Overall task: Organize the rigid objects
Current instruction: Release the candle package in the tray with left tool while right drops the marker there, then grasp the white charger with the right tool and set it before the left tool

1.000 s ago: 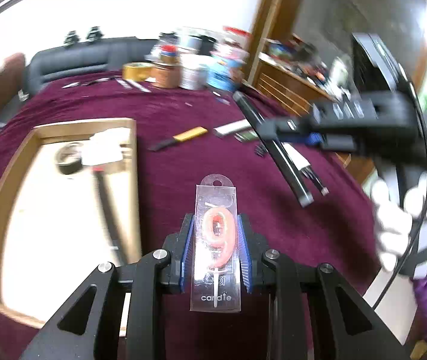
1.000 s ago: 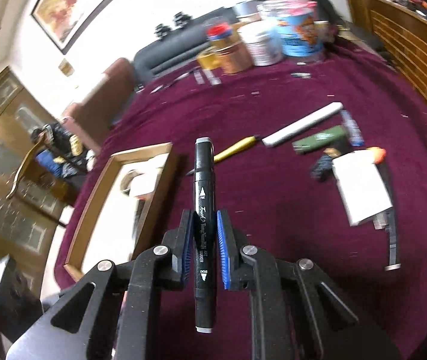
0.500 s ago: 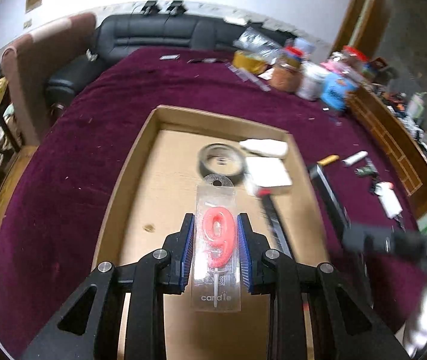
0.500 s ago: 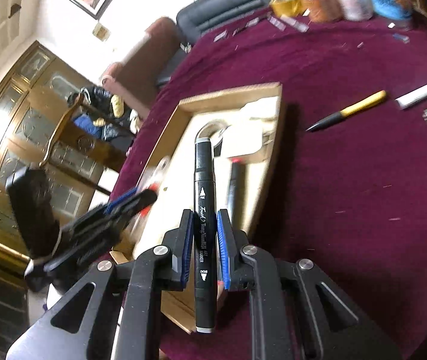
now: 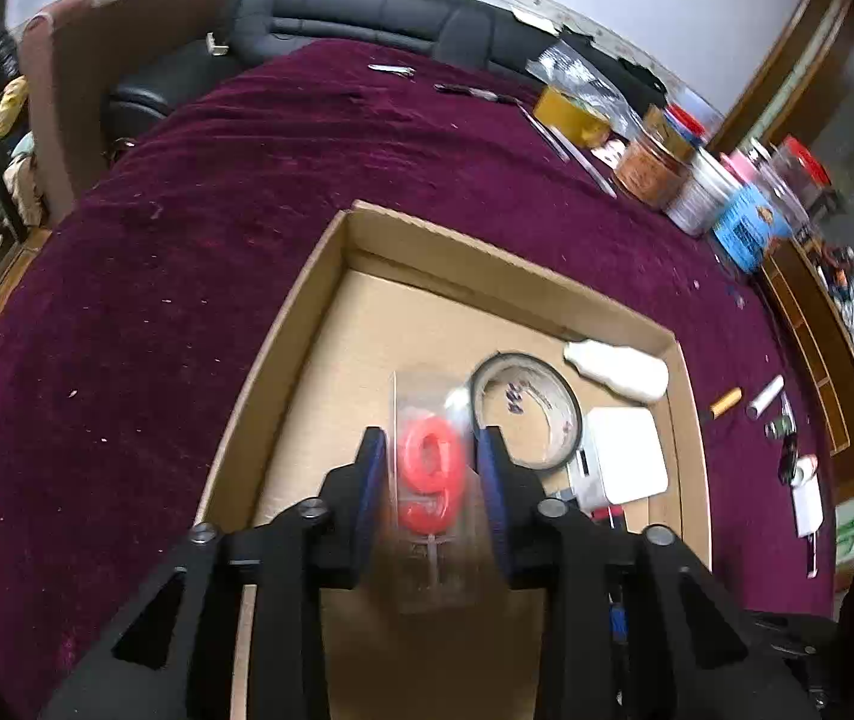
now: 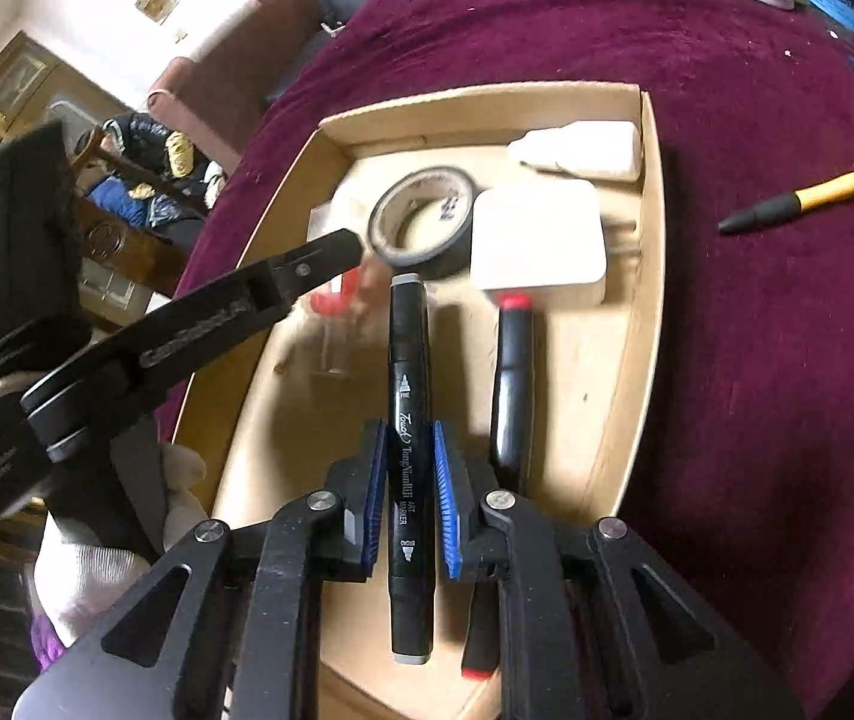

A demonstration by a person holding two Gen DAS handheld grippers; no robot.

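– Where's the number-nine candle [image 5: 431,483]?
– Blurred, pinched between the left gripper [image 5: 430,489] fingers above the cardboard tray [image 5: 318,276].
– The right gripper [image 6: 407,495]?
– Clamping a black art marker [image 6: 407,420]; its lower end is cut off.

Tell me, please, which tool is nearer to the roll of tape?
Left. The left tool is right beside the roll of tape, holding the candle; the right tool is farther back, gripping the marker.

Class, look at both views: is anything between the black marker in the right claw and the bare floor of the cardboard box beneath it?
Nothing visible. The marker hangs over bare box floor, with the red-capped marker lying to its right and the tape roll beyond its tip. The left claw, with its candle, hovers off to the left.
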